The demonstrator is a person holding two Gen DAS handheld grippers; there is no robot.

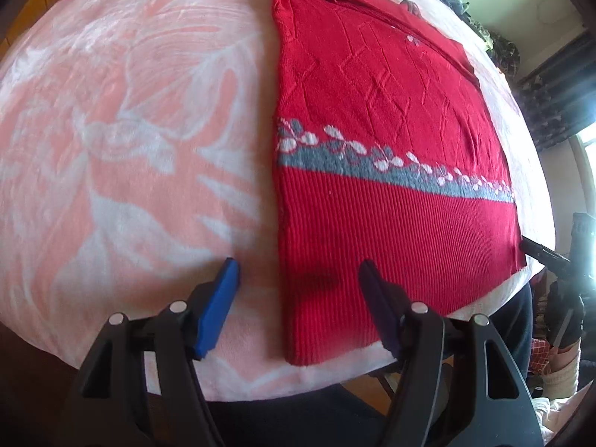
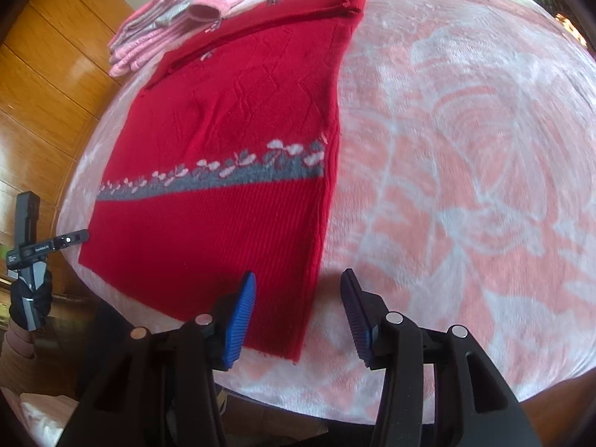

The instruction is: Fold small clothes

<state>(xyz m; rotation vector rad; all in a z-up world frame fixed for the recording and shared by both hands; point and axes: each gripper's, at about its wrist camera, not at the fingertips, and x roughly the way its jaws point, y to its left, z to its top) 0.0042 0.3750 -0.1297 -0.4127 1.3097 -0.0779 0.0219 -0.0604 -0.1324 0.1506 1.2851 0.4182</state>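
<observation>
**Both hand-held grippers open over the hem corners of one red sweater**

Left hand-held gripper (image 1: pixel 298 283) hangs with its jaws spread wide and empty, straddling the sweater's left edge near the hem; one blue pad sits over the blanket, the other over the ribbing. Right hand-held gripper (image 2: pixel 298 290) is likewise spread and empty, straddling the right edge at the hem.

Red sweater (image 1: pixel 391 130) lies flat on the pink-and-white floral blanket (image 1: pixel 130 130), hem at 6 o'clock, neck end at 12 o'clock. A sleeve appears folded across the top, though I cannot tell exactly how.

Handling, judged: soft knit, light, limp, likely a little stretchy. It should drape and sag when lifted, and the plush blanket may drag on it. Not fragile, but the pads could snag loose yarn. Best hold looks to be the ribbed hem corners, one per gripper, pinching through all layers.

Count:
- red sweaters: one
- grey flower bands across it: one
- grippers: two
- pile of pink clothes (image 2: pixel 167 18) at 11 o'clock in the right wrist view: one pile, pieces too bunched to count
</observation>
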